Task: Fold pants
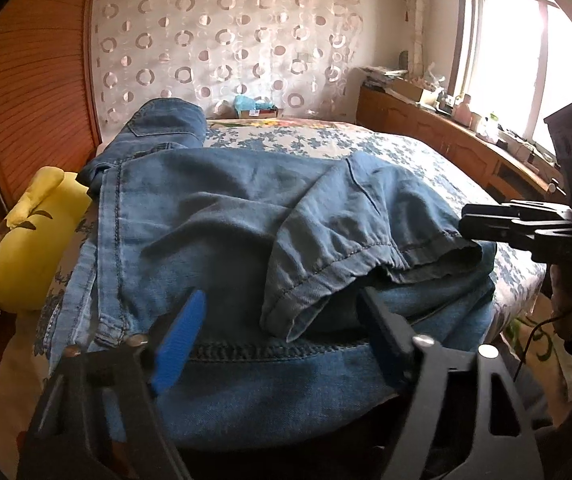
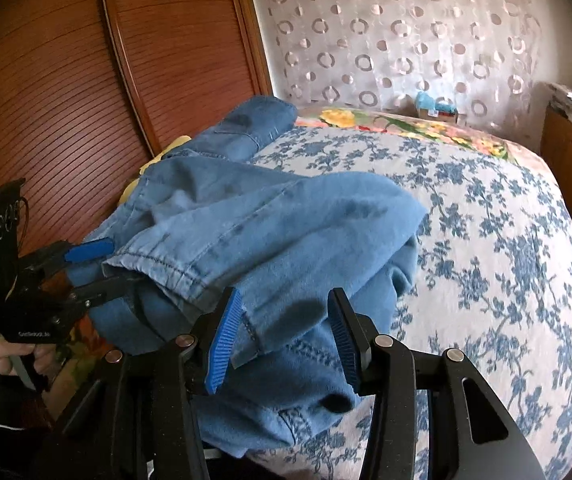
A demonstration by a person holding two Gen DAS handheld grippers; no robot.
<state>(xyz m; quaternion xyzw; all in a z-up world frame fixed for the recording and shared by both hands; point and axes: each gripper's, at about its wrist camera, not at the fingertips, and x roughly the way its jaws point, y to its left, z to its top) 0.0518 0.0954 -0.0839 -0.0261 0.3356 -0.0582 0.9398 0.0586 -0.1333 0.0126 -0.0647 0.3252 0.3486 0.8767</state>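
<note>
Matt denim pants (image 1: 213,216), slatted wooden wardrobe (image 1: 33,80)

**Both grippers at the near edge of the pants**

I see my right gripper (image 2: 286,336) standing open, its blue pads either side of a hemmed fold of the blue denim pants (image 2: 269,224), not pressing on it. The pants lie bunched on the blue-flowered bedspread (image 2: 506,260). At far left my left gripper (image 2: 97,268) reaches into the same hem, jaws apart, a hand (image 2: 9,354) on its grip.

Pants (image 1: 221,216) faded blue denim; bedspread (image 2: 486,216) white with blue floral print; curtain (image 1: 225,40) pale with ring pattern; cushion (image 1: 33,240) yellow; wardrobe doors (image 2: 85,80) reddish-brown.
</note>
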